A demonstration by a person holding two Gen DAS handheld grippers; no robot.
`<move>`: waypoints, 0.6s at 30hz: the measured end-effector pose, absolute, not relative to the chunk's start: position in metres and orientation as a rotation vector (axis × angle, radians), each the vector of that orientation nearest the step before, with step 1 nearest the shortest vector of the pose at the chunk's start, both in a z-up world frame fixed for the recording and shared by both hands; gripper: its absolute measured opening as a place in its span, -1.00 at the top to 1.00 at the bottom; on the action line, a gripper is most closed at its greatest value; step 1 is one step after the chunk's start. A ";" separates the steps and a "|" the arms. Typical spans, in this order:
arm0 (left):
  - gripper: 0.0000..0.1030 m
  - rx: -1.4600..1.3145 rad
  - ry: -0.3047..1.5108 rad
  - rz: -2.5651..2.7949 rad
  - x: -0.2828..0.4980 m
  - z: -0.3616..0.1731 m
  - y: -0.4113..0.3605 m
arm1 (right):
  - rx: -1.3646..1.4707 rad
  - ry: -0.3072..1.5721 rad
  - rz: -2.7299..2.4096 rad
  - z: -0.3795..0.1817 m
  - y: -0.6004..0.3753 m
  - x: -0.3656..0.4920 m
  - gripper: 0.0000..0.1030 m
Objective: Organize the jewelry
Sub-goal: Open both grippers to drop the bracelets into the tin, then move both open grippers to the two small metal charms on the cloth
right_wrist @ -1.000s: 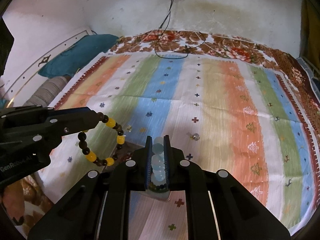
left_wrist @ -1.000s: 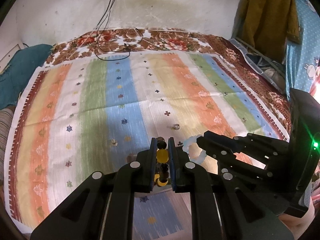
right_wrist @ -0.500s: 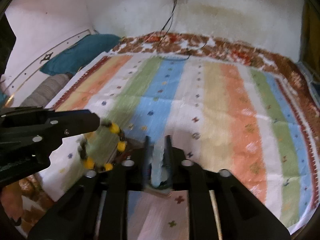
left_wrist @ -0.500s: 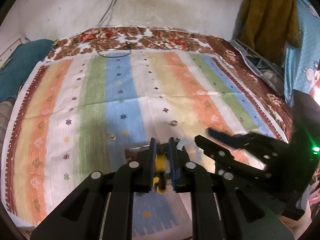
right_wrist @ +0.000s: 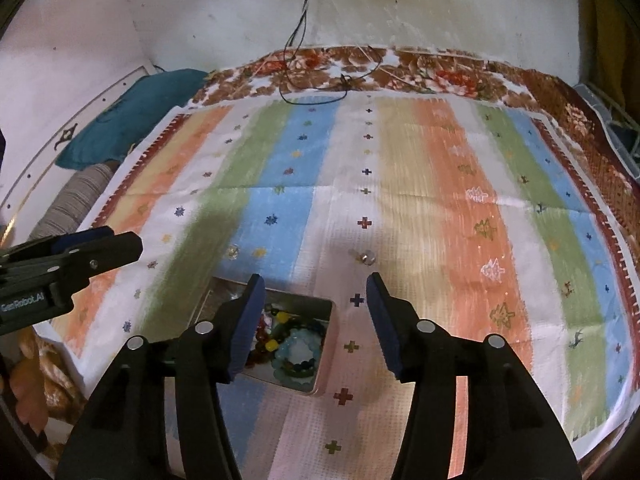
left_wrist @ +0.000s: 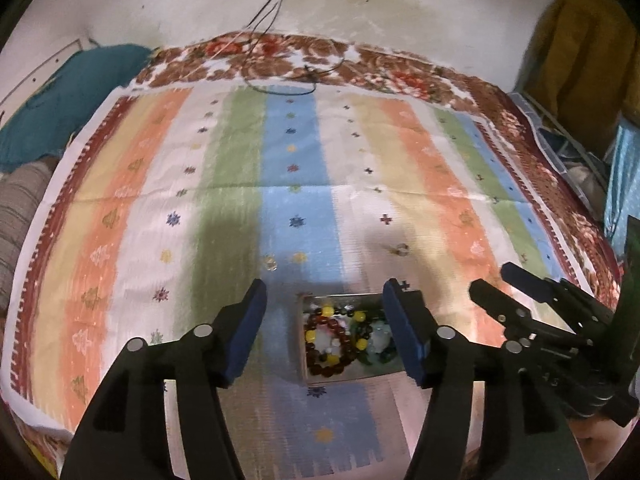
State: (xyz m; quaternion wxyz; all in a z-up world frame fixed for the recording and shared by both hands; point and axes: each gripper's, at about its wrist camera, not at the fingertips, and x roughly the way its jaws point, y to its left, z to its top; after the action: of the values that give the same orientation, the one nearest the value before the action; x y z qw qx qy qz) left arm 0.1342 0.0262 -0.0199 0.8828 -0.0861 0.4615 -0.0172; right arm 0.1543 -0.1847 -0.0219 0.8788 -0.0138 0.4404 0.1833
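A small metal box (left_wrist: pixel 304 364) lies on the striped cloth and holds several bead bracelets. A brown and yellow bead bracelet (left_wrist: pixel 326 338) lies in its left half, a pale blue one (right_wrist: pixel 298 350) in its right half. My left gripper (left_wrist: pixel 324 304) is open and empty just above the box. My right gripper (right_wrist: pixel 314 296) is open and empty above the box's right edge (right_wrist: pixel 326 340); it also shows from the side in the left wrist view (left_wrist: pixel 504 280). Two small rings lie loose on the cloth, one left (left_wrist: pixel 270 262) and one right (left_wrist: pixel 400 249) of the box.
The striped cloth (left_wrist: pixel 296 168) covers a bed with a floral blanket (left_wrist: pixel 304 54) at the far end. A black cable (right_wrist: pixel 312 92) runs down from a wall socket. A teal pillow (left_wrist: pixel 60 100) lies at the left, hanging clothes (left_wrist: pixel 580 52) at the right.
Both grippers opened and let go. The brown and yellow bracelet and the pale blue bracelet dropped from the fingers into the box. Both grippers rose a little.
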 end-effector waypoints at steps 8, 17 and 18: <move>-0.38 -0.165 0.996 0.016 0.146 -0.033 0.034 | -0.002 0.955 0.391 -0.028 -0.186 0.168 -0.26; -0.48 -0.144 1.024 0.078 0.161 -0.048 0.045 | -0.020 0.988 0.368 -0.039 -0.182 0.187 -0.42; -0.48 -0.139 1.023 0.087 0.162 -0.049 0.045 | -0.028 0.995 0.364 -0.042 -0.181 0.190 -0.42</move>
State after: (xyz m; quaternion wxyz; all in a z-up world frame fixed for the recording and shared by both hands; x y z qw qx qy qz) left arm 0.1620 0.0451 -0.0493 0.8687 -0.0662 0.4891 0.0416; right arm 0.1901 -0.1811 -0.0417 0.8628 -0.0133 0.4747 0.1734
